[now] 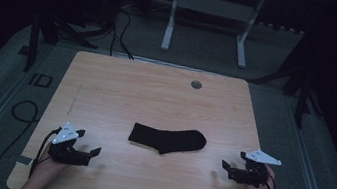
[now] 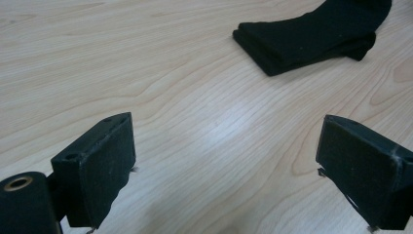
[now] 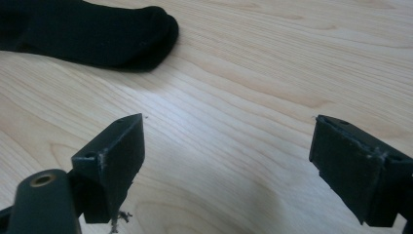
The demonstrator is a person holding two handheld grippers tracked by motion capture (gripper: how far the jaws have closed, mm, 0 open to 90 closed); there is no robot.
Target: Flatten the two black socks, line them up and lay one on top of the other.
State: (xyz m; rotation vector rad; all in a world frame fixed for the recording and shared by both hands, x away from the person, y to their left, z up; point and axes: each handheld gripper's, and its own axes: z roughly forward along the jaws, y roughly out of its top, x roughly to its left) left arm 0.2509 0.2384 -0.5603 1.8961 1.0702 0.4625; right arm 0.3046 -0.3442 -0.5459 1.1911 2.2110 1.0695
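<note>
Nothing begun yet: black sock (image 1: 168, 139) lying flat mid-bench (image 1: 157, 88), untouched. Left gripper (image 1: 86, 152) and right gripper (image 1: 227, 168) resting near, fingers wide apart, empty.

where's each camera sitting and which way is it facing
High view: above the person's side, facing forward and down on the table; shows both hands, left claw, right claw.
Left gripper view: on the left claw, low, facing the sock cuff; own open jaws show.
Right gripper view: on the right claw, facing the toe; open jaws show.
All share the sock.
</note>
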